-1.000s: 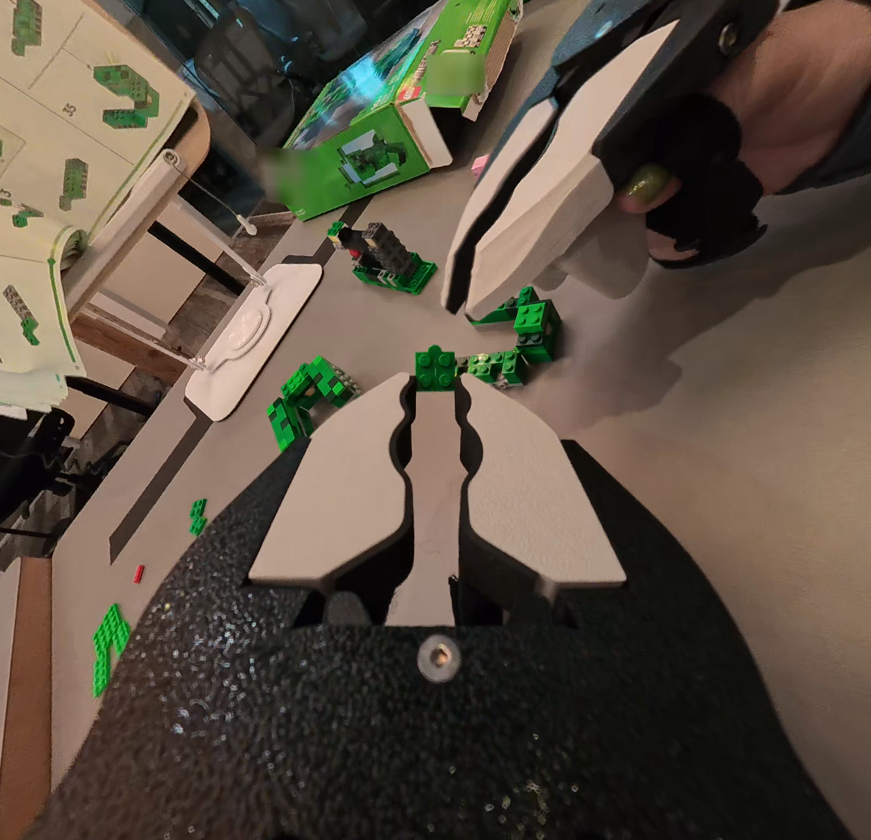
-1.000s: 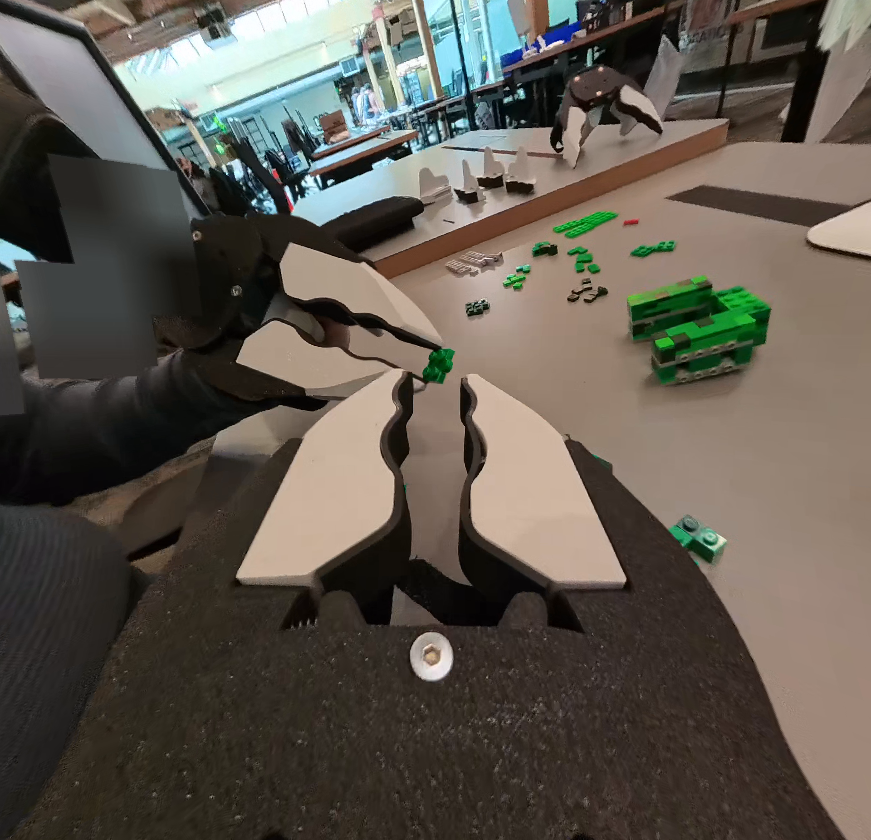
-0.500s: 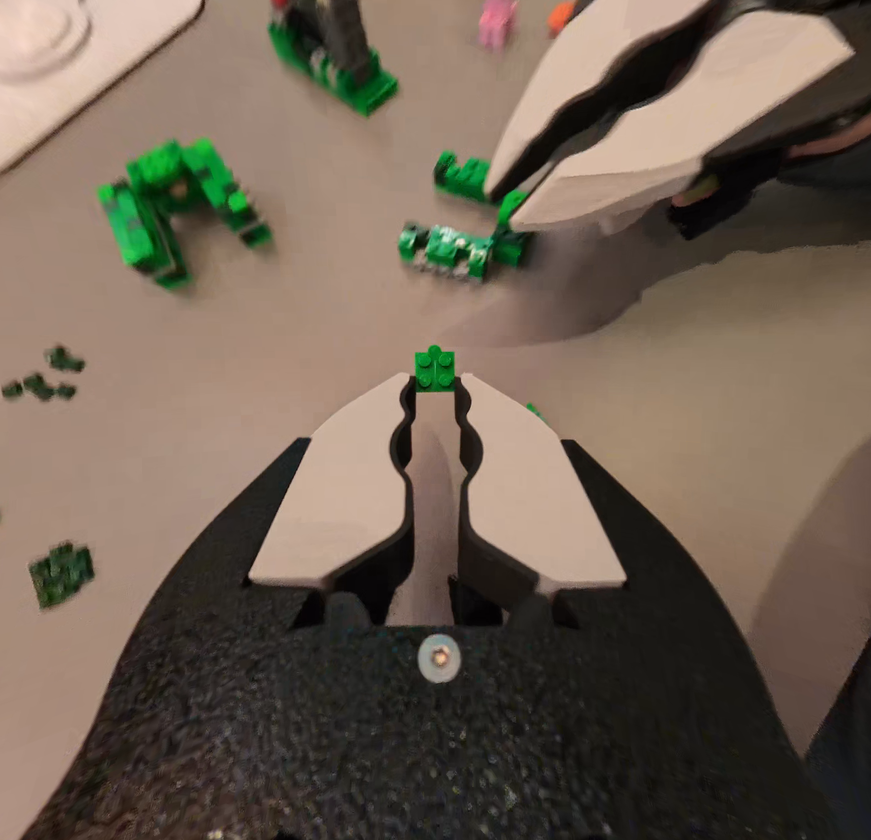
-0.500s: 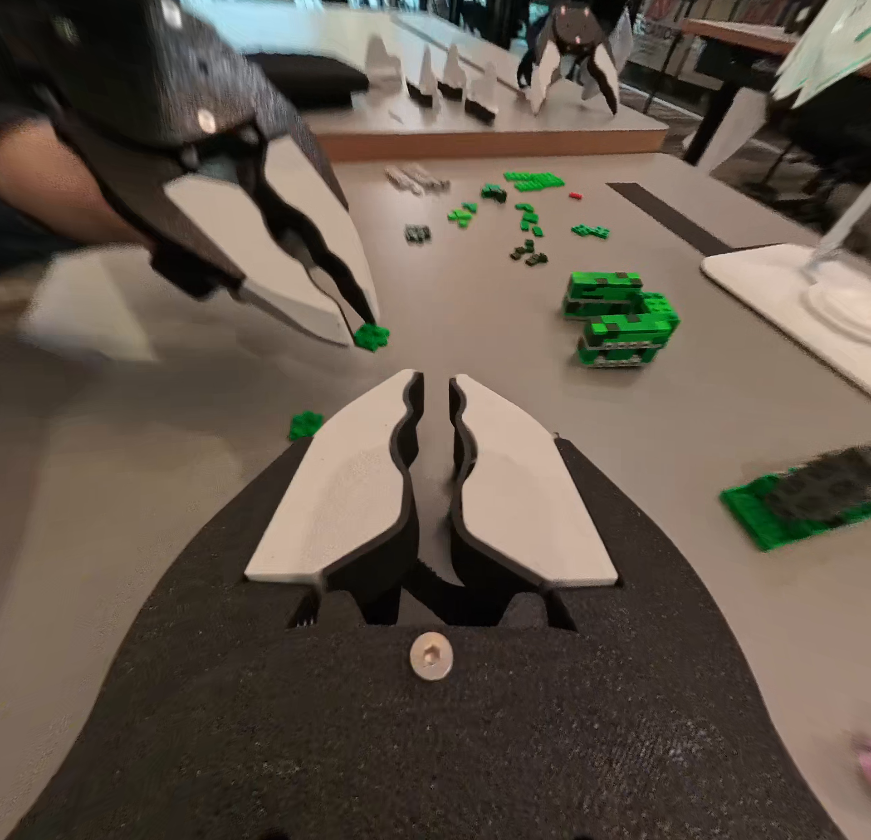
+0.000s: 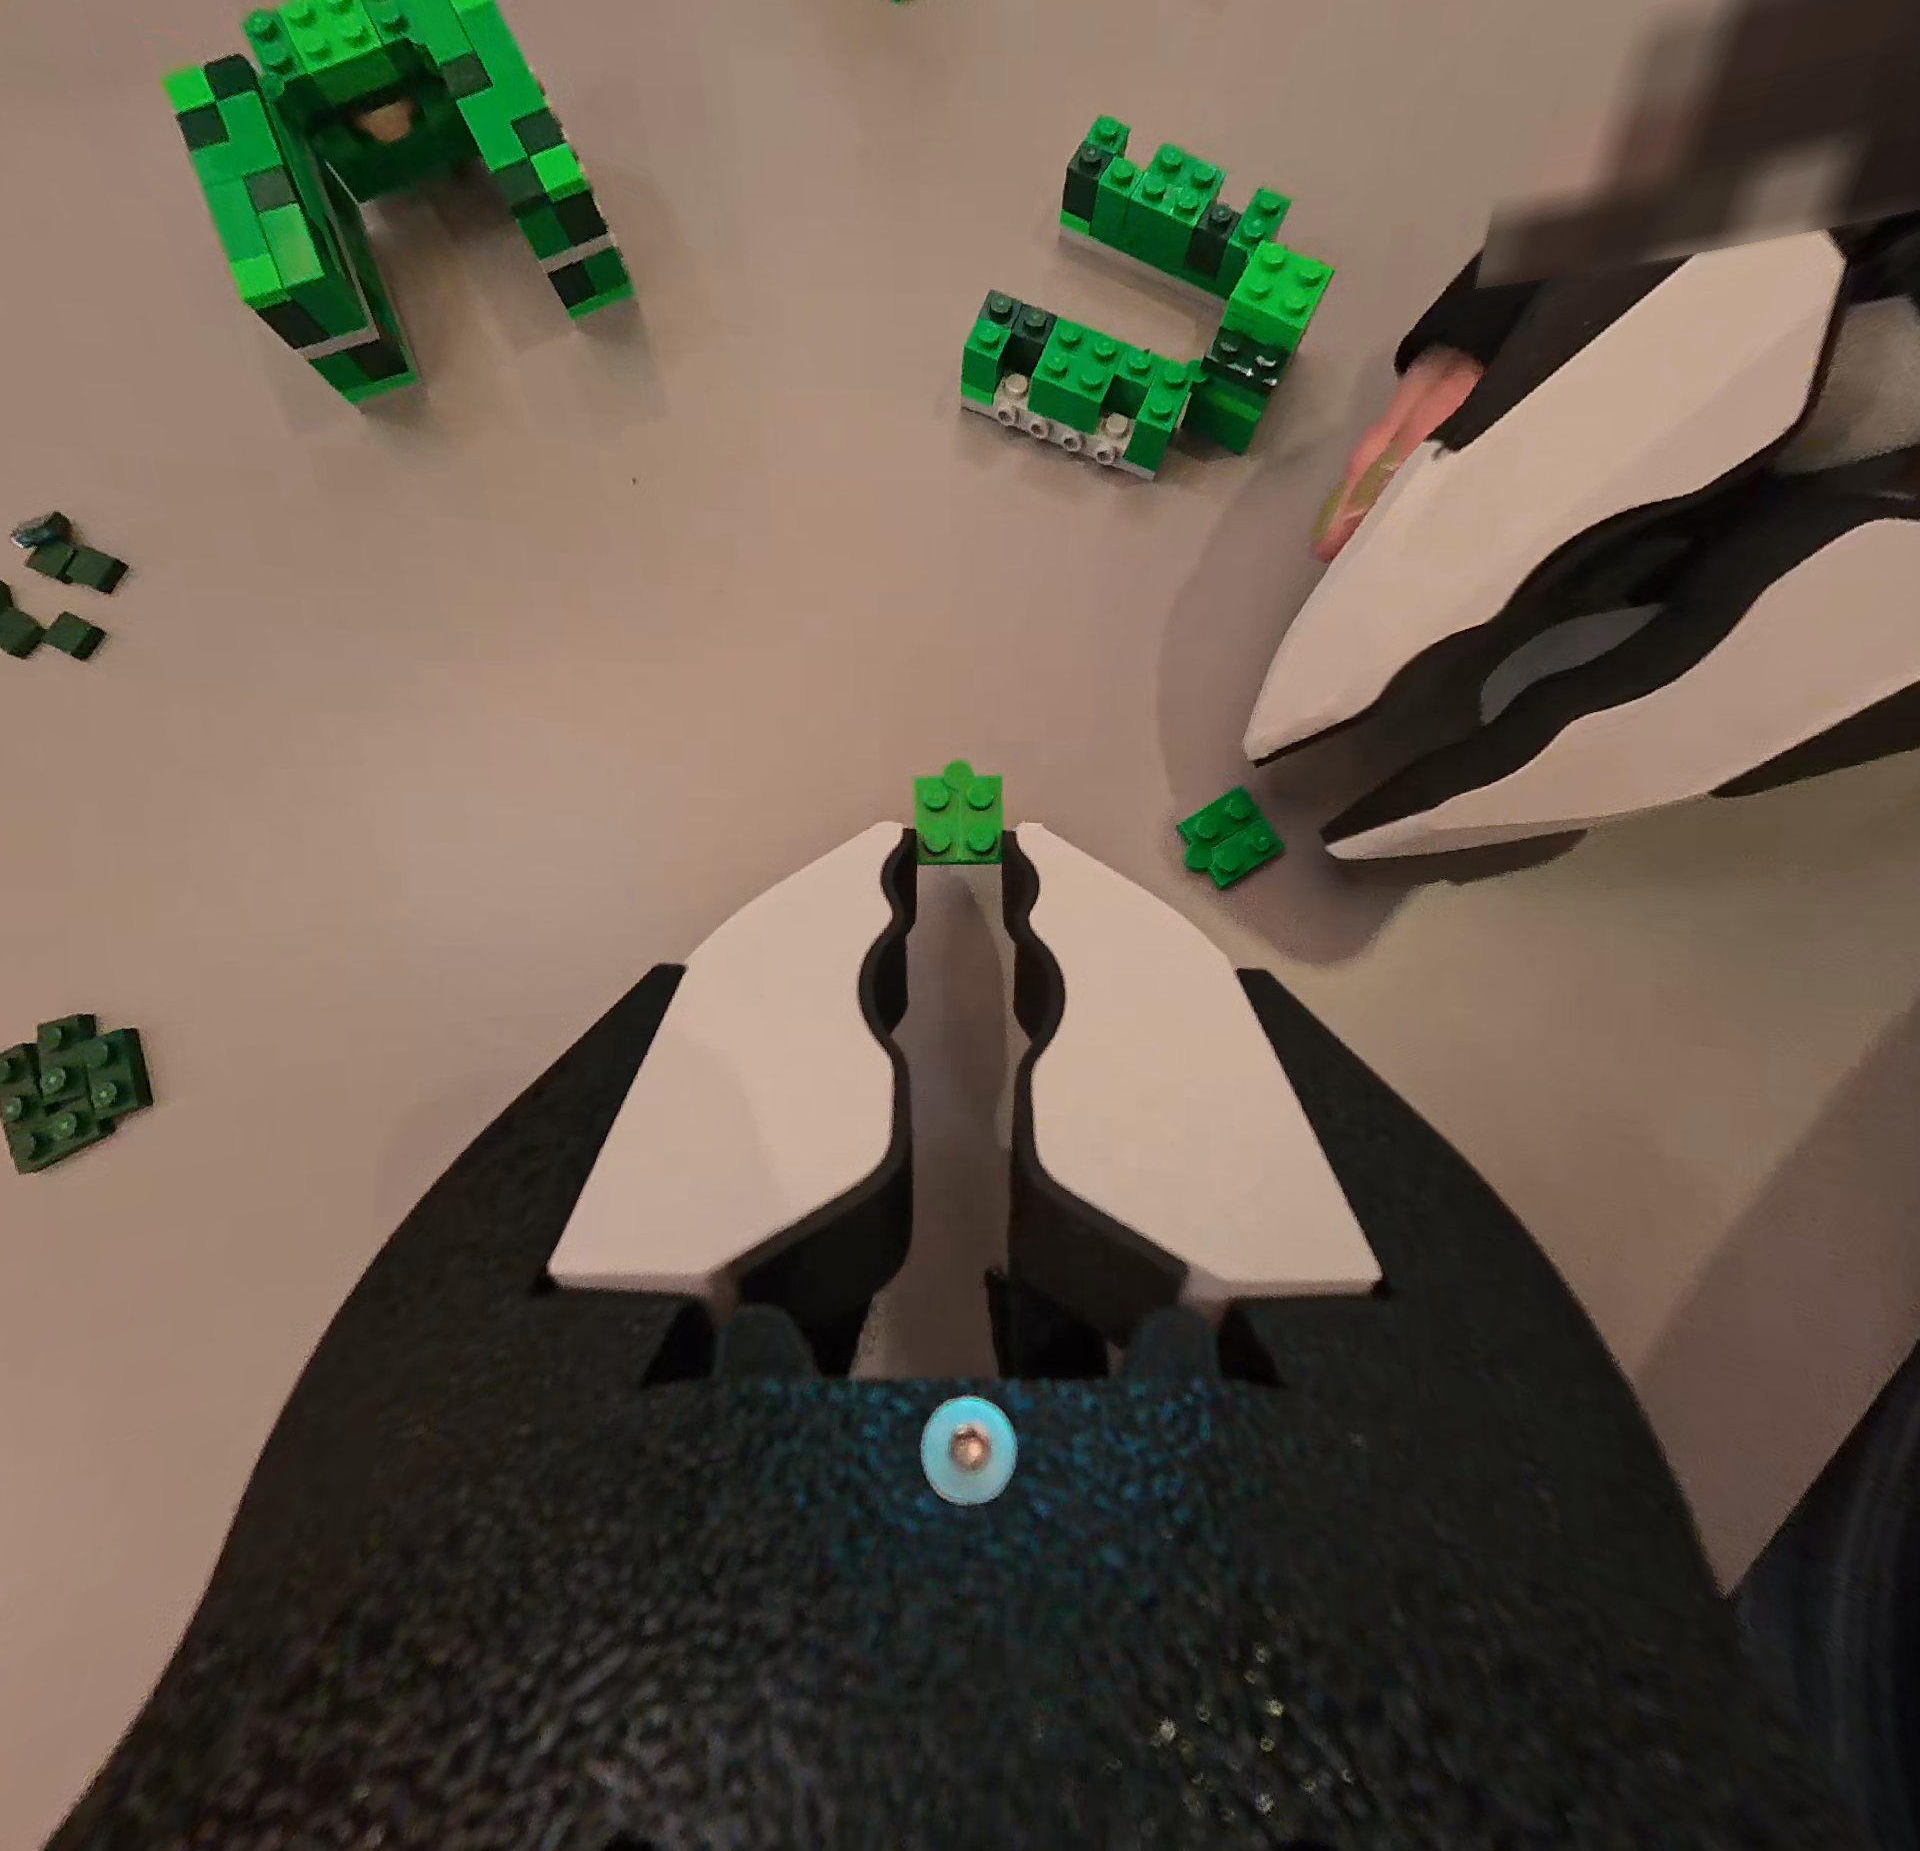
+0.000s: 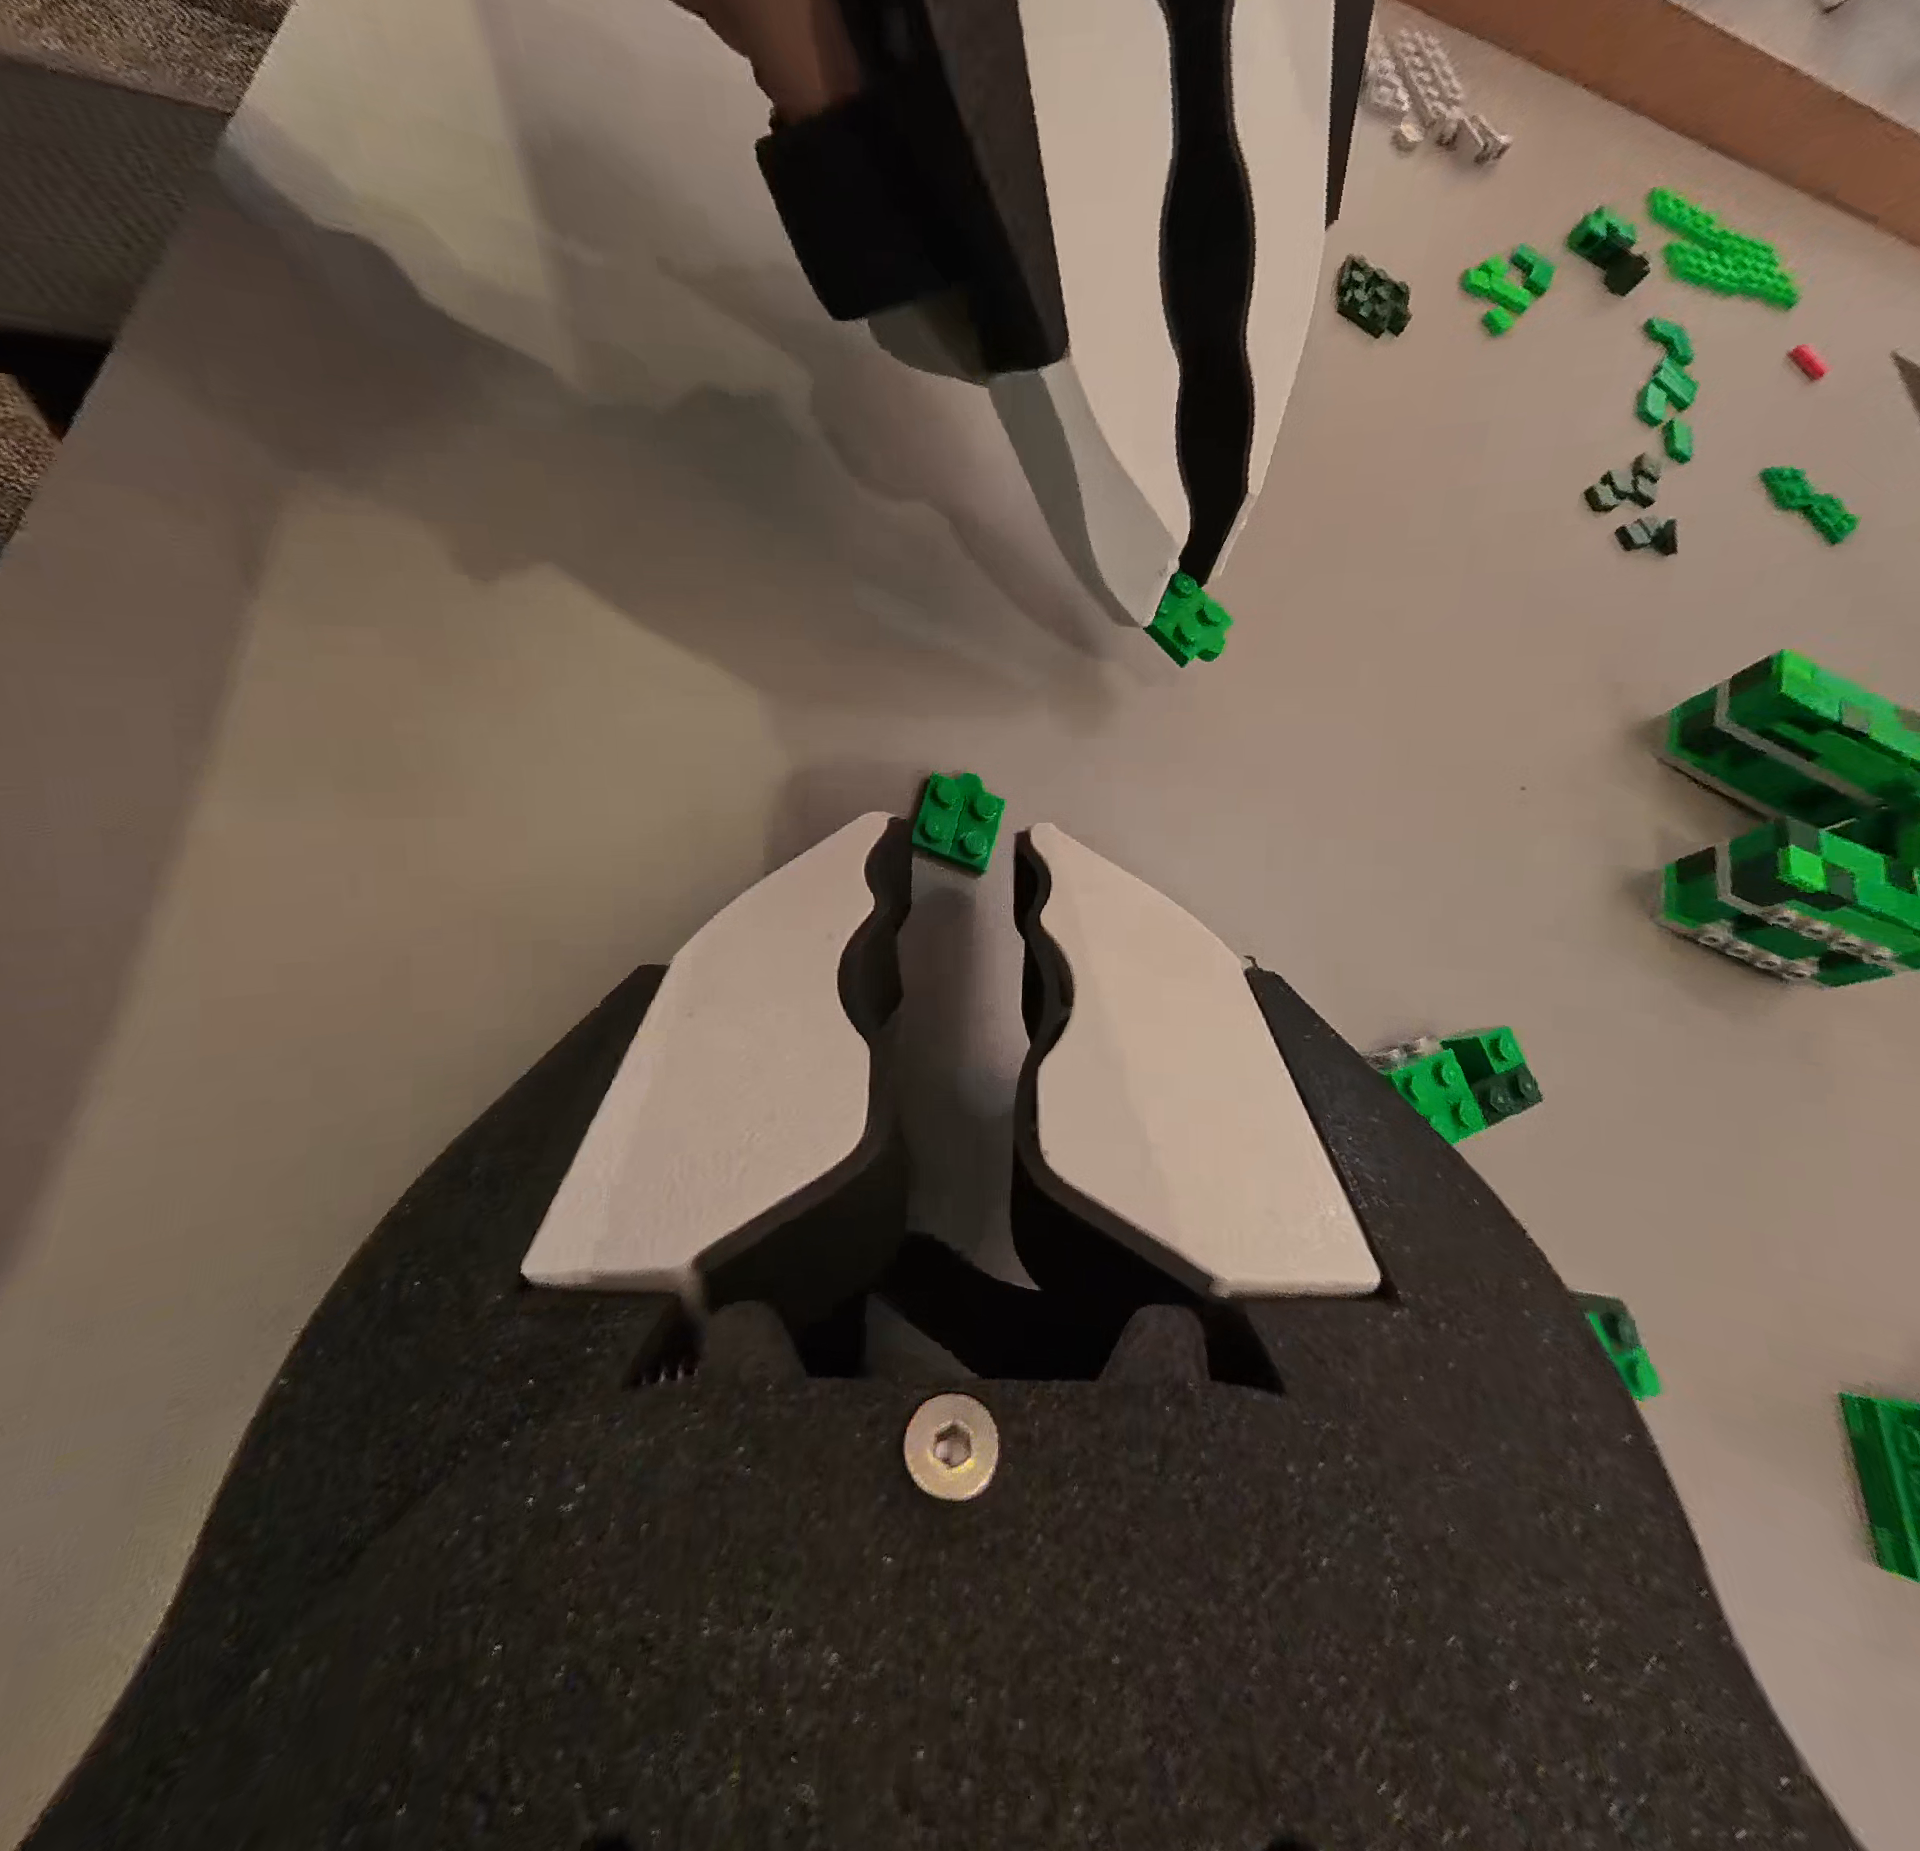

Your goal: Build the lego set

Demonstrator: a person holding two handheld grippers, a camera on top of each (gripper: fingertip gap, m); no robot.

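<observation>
My left gripper (image 5: 958,835) is shut on a small bright green 2x2 plate (image 5: 958,814), held just above the grey table. It also shows in the right wrist view (image 6: 1195,575), pointing down with the plate (image 6: 1190,619) at its tips. My right gripper (image 6: 956,830) is open, tips close to the table. A second small green plate (image 6: 958,825) lies flat on the table between and just beyond its tips. In the left wrist view this plate (image 5: 1231,835) lies just left of the right gripper (image 5: 1291,799).
A U-shaped green brick assembly (image 5: 1143,315) and a taller green build (image 5: 384,180) stand farther out on the table. Dark green plates (image 5: 68,1089) lie at the left. Several loose green pieces (image 6: 1662,347) lie at the right view's upper right. The table edge (image 6: 208,347) runs along that view's left. About 7 cm separates my left fingertips from my right.
Both grippers have tipped down towards the table. The right gripper has left the U-shaped assembly and come to the loose green plate. The left gripper still holds its plate.
</observation>
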